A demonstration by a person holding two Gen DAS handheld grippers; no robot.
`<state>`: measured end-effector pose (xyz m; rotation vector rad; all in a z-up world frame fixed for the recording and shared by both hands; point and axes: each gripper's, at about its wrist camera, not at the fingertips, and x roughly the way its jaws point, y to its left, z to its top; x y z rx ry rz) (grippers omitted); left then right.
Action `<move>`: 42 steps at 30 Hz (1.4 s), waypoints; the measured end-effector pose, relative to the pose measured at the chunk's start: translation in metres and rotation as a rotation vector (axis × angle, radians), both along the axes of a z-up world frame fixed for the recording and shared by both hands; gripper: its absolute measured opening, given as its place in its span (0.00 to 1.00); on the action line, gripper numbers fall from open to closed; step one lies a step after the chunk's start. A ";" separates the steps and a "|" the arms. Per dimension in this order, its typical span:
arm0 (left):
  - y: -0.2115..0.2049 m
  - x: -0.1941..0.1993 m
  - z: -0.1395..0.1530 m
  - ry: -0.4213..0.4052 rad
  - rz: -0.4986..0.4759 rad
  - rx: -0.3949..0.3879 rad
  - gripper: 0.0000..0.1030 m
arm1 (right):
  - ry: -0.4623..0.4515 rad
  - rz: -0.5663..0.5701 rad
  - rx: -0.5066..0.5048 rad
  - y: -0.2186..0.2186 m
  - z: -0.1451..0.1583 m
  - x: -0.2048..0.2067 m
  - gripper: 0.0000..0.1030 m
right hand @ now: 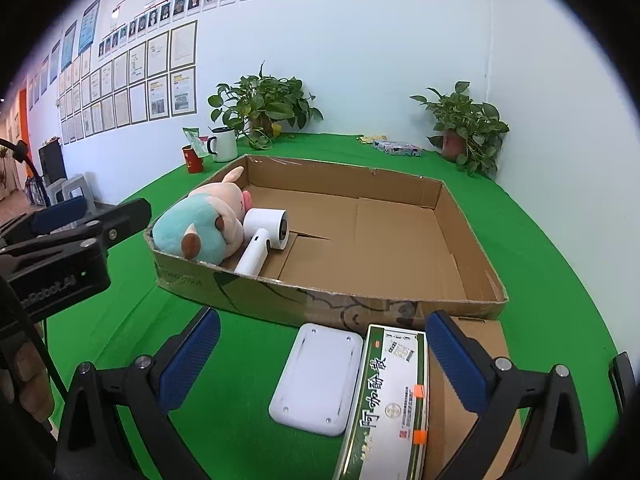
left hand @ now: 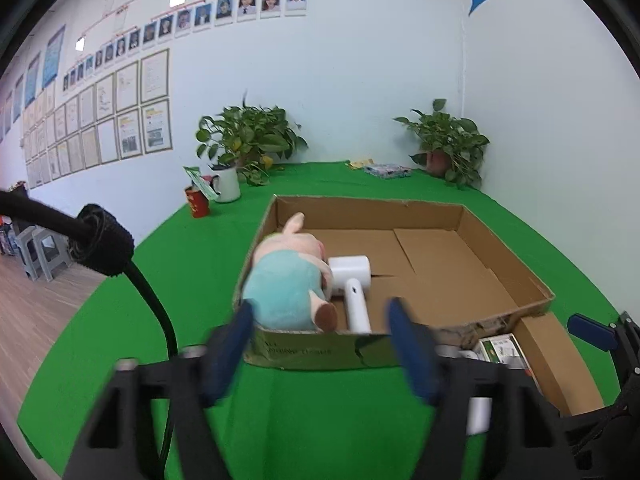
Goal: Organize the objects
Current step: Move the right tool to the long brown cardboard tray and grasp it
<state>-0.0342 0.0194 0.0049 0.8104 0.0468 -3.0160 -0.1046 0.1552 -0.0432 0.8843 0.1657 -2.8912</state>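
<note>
A shallow cardboard box [left hand: 508, 276] [right hand: 472, 248] lies on the green table. In its near-left corner lie a plush pig in teal [left hand: 286, 284] [right hand: 200, 226] and, beside it, a white hair dryer [left hand: 354, 284] [right hand: 264, 234]. My left gripper [left hand: 320, 350] hangs just before the box's front wall, jaws apart with nothing between them. My right gripper [right hand: 324, 360] stands wide open over a flat white device [right hand: 316, 376] and a green-and-white carton [right hand: 394, 396], which lie side by side in front of the box. Its pads do not press on them.
A brown cardboard flap [right hand: 468, 408] lies under the carton's right side. At the back stand two potted plants [right hand: 264, 108] [right hand: 468, 128], a white mug [right hand: 224, 144], a red cup [right hand: 193, 158] and a printed packet [right hand: 396, 147]. Grey stools [left hand: 38, 254] stand left of the table.
</note>
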 end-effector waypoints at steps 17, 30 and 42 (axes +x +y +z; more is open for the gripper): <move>0.039 0.009 -0.039 -0.165 -0.235 0.163 0.86 | -0.148 -0.187 -0.032 0.105 -0.032 0.053 0.99; 0.068 0.000 -0.067 -0.274 -0.367 0.212 0.86 | -0.245 -0.137 0.023 0.096 -0.056 0.047 1.00; 0.098 -0.002 -0.083 -0.347 -0.451 0.238 0.86 | -0.311 -0.131 0.070 0.114 -0.067 0.053 0.79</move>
